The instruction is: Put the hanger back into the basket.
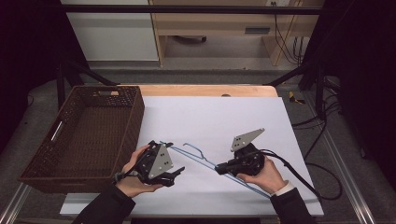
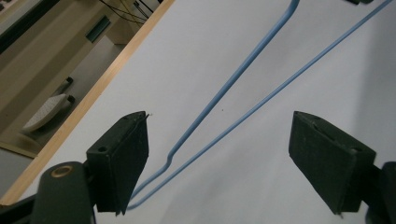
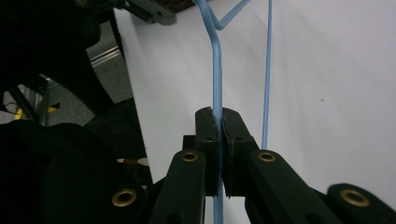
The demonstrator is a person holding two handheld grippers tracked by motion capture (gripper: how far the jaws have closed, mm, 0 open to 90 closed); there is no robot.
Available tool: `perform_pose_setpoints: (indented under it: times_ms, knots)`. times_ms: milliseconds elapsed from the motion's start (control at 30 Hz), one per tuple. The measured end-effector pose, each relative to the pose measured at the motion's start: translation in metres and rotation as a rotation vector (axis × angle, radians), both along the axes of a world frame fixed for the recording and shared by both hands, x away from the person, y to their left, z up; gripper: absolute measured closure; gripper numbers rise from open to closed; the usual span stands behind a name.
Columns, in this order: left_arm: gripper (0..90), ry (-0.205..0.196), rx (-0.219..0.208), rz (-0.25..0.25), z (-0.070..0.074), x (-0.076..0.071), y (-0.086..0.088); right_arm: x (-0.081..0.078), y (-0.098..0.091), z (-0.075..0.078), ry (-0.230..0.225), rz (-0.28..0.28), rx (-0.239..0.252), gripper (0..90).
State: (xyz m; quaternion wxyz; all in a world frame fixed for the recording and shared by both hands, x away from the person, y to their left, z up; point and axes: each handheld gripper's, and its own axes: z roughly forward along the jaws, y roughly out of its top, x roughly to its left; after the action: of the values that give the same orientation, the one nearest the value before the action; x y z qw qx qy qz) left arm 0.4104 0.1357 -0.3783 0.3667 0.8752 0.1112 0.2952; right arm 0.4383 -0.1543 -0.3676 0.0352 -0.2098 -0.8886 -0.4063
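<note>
Hanger first, since both your hands are on it: a thin light-blue wire clothes hanger (image 1: pixel 205 161) lies on the white sheet, running diagonally from near your left hand down toward your right wrist, its hook (image 1: pixel 195 148) pointing away from you near the middle of the sheet.

Around it, from the largest thing down: your pale wooden table (image 1: pixel 205 90) shows as a strip along the far edge, and the white sheet (image 1: pixel 219 116) covers most of its top. At your left stands a dark brown woven rectangular basket (image 1: pixel 81 135), its right wall just beside the sheet's left edge and near your left hand.

Your left gripper (image 1: pixel 177 173) sits low at the hanger's left end with its jaws spread wide; in the left gripper view (image 2: pixel 219 158) the two blue wires run up between the black pads (image 2: pixel 123 158), and neither pad touches them. You cannot tell from the pictures whether the gripper rests on the sheet.

Your right gripper (image 1: pixel 219 169) is clamped on one arm of the hanger; in the right gripper view (image 3: pixel 219 135) the jaws are pressed together on the blue wire, while the hanger's other wire passes free just beside them.
</note>
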Motion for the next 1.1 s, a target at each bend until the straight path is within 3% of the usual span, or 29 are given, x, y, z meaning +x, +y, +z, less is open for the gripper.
perform_pose_setpoints:
  times_ms: [33, 100, 167, 233, 467, 500, 533, 700, 767, 833, 900, 1033, 1100]
  knots:
    - [20.0, 0.0, 0.0, 0.0, 0.0, 0.0, 0.0, 0.0, 0.0, 0.0, 0.0, 0.0, 0.0, 87.8]
    - [21.8, -0.028, 0.043, -0.018, -0.006, -0.002, -0.008, -0.001, 0.001, -0.001, 0.014, 0.015, 0.009, 87.8]
    - [23.3, -0.036, 0.05, -0.02, -0.008, -0.002, -0.01, -0.002, 0.0, -0.001, 0.019, 0.016, 0.01, 87.8]
    - [25.4, -0.062, 0.089, -0.035, -0.012, -0.003, -0.017, -0.002, 0.001, -0.003, 0.033, 0.019, 0.022, 87.8]
    - [38.6, -0.107, 0.147, -0.057, -0.018, -0.004, -0.029, -0.001, 0.004, -0.009, 0.057, 0.026, 0.017, 87.8]
    - [45.3, -0.111, 0.158, -0.062, -0.019, -0.004, -0.03, -0.001, 0.005, -0.009, 0.059, 0.031, 0.016, 87.8]
    - [45.3, -0.119, 0.156, -0.06, -0.021, -0.004, -0.031, -0.001, 0.005, -0.009, 0.059, 0.031, 0.016, 87.8]
    - [64.7, -0.167, 0.193, -0.07, -0.023, -0.004, -0.035, -0.001, 0.006, -0.011, 0.072, 0.041, 0.016, 87.8]
    - [72.4, -0.169, 0.166, -0.077, -0.025, -0.006, -0.037, -0.001, 0.007, -0.012, 0.075, 0.042, 0.019, 87.7]
    - [79.0, -0.197, 0.205, -0.079, -0.022, -0.007, -0.036, 0.0, 0.007, -0.012, 0.079, 0.04, 0.019, 87.7]
    - [80.8, -0.199, 0.18, -0.076, -0.023, -0.007, -0.037, 0.0, 0.007, -0.012, 0.079, 0.039, 0.02, 87.8]
    - [82.6, -0.226, 0.257, -0.086, -0.022, -0.009, -0.037, 0.0, 0.006, -0.012, 0.084, 0.038, 0.028, 87.7]
    - [84.3, -0.241, 0.264, -0.087, -0.023, -0.011, -0.038, 0.001, 0.006, -0.012, 0.073, 0.035, 0.026, 87.5]
